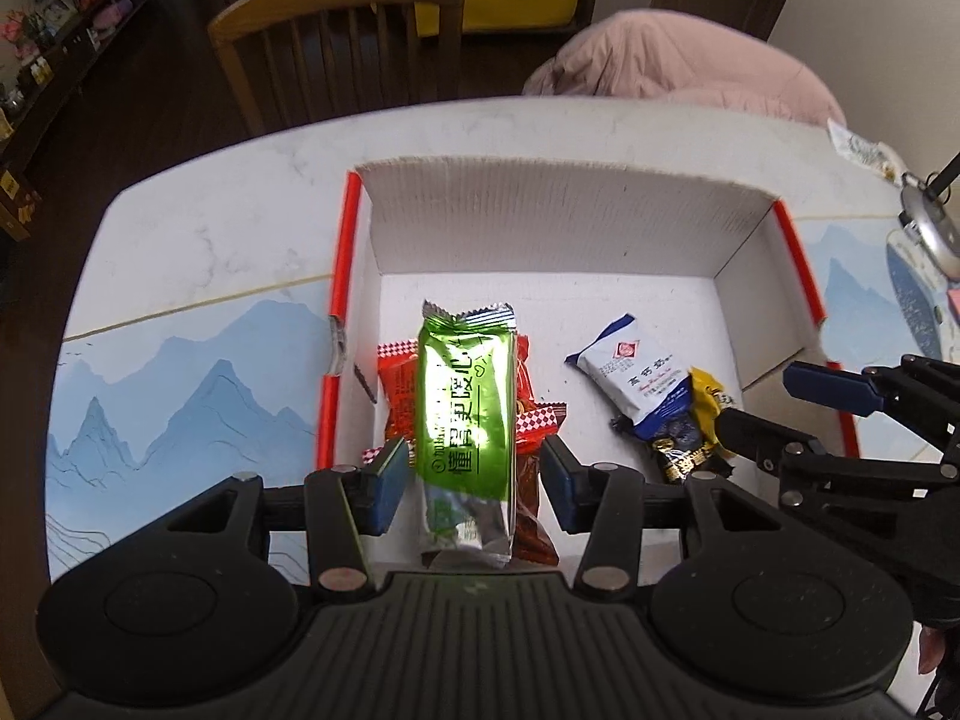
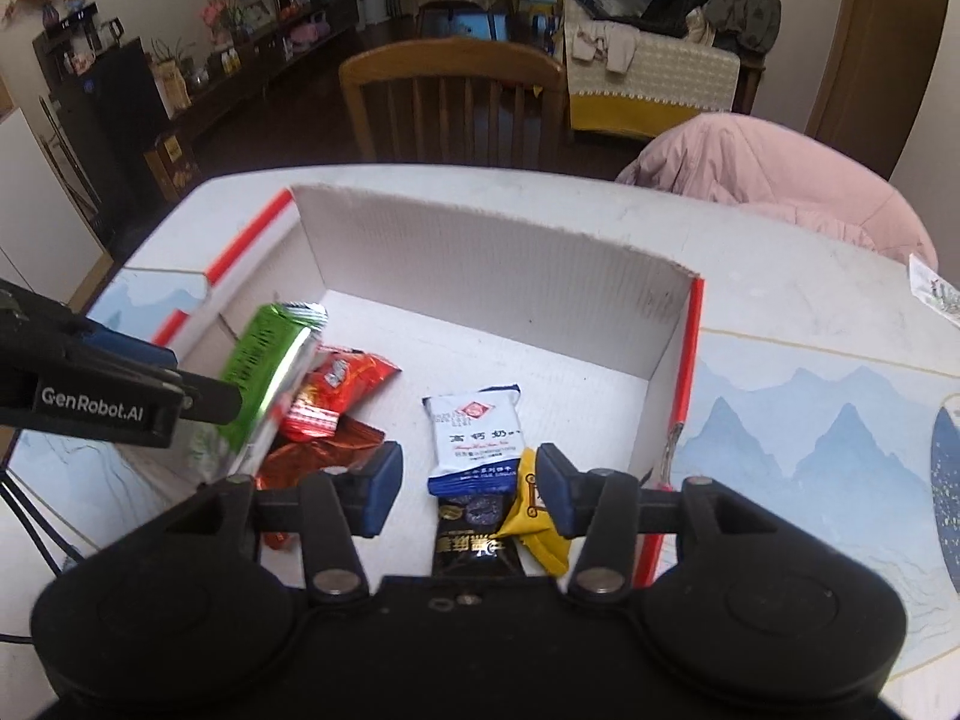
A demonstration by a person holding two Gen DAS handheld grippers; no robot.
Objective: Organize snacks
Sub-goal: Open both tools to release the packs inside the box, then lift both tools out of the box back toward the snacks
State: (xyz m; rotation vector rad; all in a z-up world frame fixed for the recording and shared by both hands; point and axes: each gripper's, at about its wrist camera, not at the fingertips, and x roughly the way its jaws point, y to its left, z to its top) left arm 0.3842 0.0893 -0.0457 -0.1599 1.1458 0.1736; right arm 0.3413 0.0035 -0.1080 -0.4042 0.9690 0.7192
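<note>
The fingers point(image 1: 387, 480) of the left gripper point(image 1: 474, 480) stand partly open astride the green packet point(image 1: 468, 396). A gap shows beside one pad, so they seem to have no clamp on it. The right gripper point(image 2: 468, 486) is also partly open and holds nothing. It hangs over the box's near right part.

The table point(image 1: 210, 222) lies under the box point(image 1: 540, 222) and spreads out on every side of it. The box is open-topped cardboard with red edges. All the snacks sit in its near half, and its far half is bare.

The green packet rests tilted at the box's near left, propped on the red packets point(image 1: 396, 384). The blue-and-white packet point(image 1: 636, 378) lies at the box's near right. It overlaps a black packet point(image 1: 684, 456) and a small yellow one point(image 1: 708, 396).

The likely trouble is the green packet. It is slick and propped, so a brush from a finger could slide it off the red ones. At the box's near right, jaws closing on overlapped wrappers could pinch two together. The two grippers are close over the box and could knock each other.
</note>
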